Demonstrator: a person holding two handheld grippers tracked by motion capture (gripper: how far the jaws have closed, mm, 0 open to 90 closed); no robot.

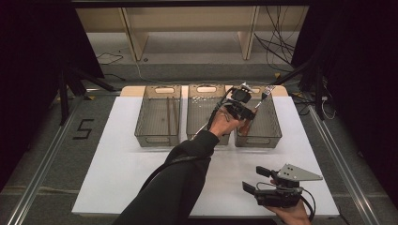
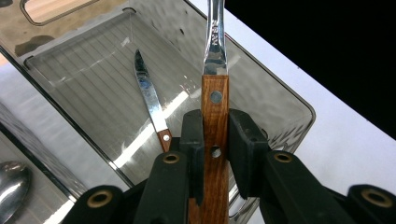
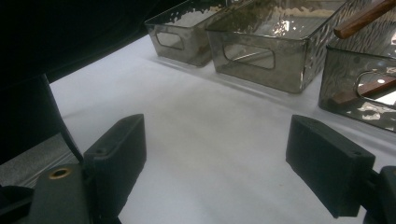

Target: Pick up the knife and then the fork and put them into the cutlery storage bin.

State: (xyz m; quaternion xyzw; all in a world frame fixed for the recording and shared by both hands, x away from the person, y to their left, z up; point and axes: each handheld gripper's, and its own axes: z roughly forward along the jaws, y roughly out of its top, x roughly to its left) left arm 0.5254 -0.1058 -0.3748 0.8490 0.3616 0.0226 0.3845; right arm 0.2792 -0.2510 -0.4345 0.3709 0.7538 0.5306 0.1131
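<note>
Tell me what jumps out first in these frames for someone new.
The left gripper stands out first, shut on a wooden-handled knife held over the right-hand bin of three clear bins at the table's far side. A second knife already lies in that bin. Near the front edge, the right gripper sits low over the white table, jaws wide open with nothing between them.

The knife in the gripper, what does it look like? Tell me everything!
The knife has a reddish-brown wooden handle with a round metal rivet and a small hole, and a shiny steel blade with tiny writing stamped on it. The left gripper squeezes the handle between its two black jaws. The knife hangs over the right-hand see-through bin, blade pointing away from the hand. It touches nothing but the jaws. Another knife lies in the bin below.
</note>
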